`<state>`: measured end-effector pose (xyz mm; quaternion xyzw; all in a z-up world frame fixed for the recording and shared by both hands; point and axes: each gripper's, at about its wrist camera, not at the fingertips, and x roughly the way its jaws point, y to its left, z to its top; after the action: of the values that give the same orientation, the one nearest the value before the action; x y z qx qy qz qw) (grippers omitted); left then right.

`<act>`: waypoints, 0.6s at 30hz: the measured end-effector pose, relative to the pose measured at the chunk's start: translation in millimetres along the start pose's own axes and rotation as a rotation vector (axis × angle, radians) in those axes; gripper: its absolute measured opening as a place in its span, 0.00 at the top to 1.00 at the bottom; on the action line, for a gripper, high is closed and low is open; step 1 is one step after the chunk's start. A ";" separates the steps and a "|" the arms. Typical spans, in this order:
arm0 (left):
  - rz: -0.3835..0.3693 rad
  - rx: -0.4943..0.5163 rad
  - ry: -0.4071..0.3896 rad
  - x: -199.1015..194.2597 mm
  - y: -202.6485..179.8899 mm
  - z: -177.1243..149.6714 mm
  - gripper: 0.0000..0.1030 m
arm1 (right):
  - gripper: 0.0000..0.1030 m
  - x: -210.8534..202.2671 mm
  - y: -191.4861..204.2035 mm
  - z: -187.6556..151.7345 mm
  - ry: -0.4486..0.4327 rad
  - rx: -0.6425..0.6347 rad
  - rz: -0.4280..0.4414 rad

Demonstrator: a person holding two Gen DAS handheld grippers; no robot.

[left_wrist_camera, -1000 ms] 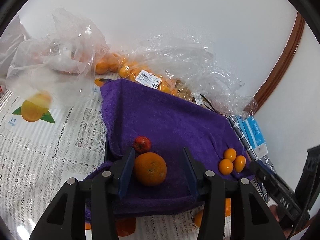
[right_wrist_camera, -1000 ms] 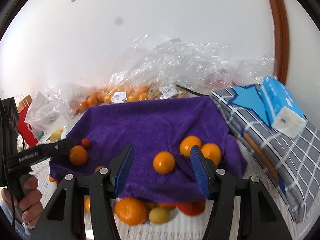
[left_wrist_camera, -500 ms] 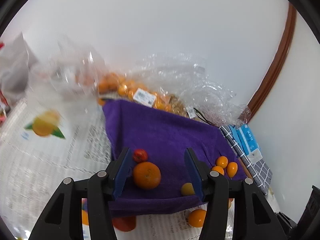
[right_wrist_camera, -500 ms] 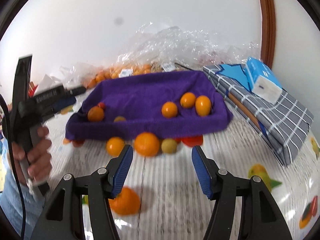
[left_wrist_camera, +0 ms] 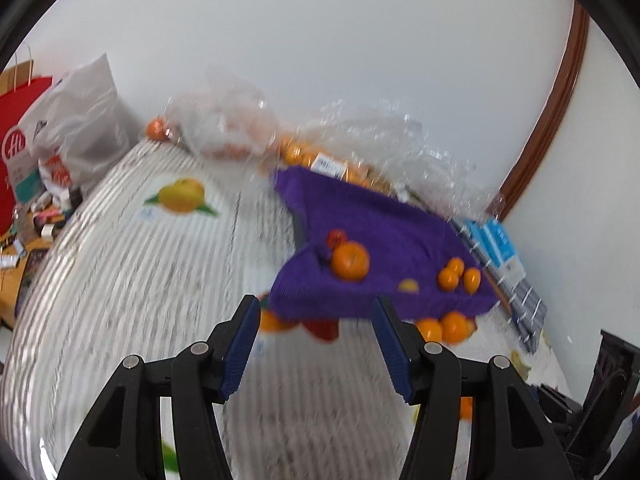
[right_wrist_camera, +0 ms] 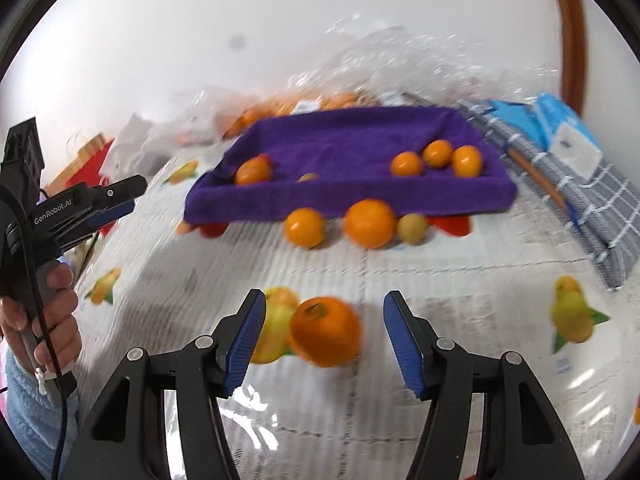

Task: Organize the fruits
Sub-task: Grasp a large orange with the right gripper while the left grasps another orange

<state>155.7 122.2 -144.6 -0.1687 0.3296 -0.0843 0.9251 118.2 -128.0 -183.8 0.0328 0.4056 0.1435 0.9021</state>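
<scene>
The right gripper (right_wrist_camera: 324,342), spread wide and grasping nothing, brackets a loose orange (right_wrist_camera: 325,331) on the table (right_wrist_camera: 460,280) in front of the purple tray (right_wrist_camera: 352,200), likely to collect it, while the left gripper (left_wrist_camera: 316,348) hangs released nearer that tray.
</scene>
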 end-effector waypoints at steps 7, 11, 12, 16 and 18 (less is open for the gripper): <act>0.023 0.007 0.059 14.7 7.0 -24.1 0.46 | 0.41 26.0 8.8 -7.9 0.069 -0.032 -0.053; 0.054 0.023 0.089 22.2 6.5 -30.7 0.48 | 0.54 28.9 8.9 -9.9 0.073 -0.040 -0.063; 0.062 0.031 0.084 22.3 5.1 -31.6 0.48 | 0.58 29.5 8.1 -10.4 0.075 -0.043 -0.072; 0.082 0.061 0.113 28.5 -1.2 -34.1 0.48 | 0.58 26.9 1.1 -10.8 0.072 -0.035 -0.047; 0.090 0.061 0.131 31.6 -0.8 -34.8 0.48 | 0.58 25.0 -3.3 -9.5 0.065 -0.043 -0.061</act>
<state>157.7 104.1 -188.0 -0.1197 0.3940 -0.0635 0.9091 127.6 -124.5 -208.8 -0.0036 0.4324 0.1255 0.8929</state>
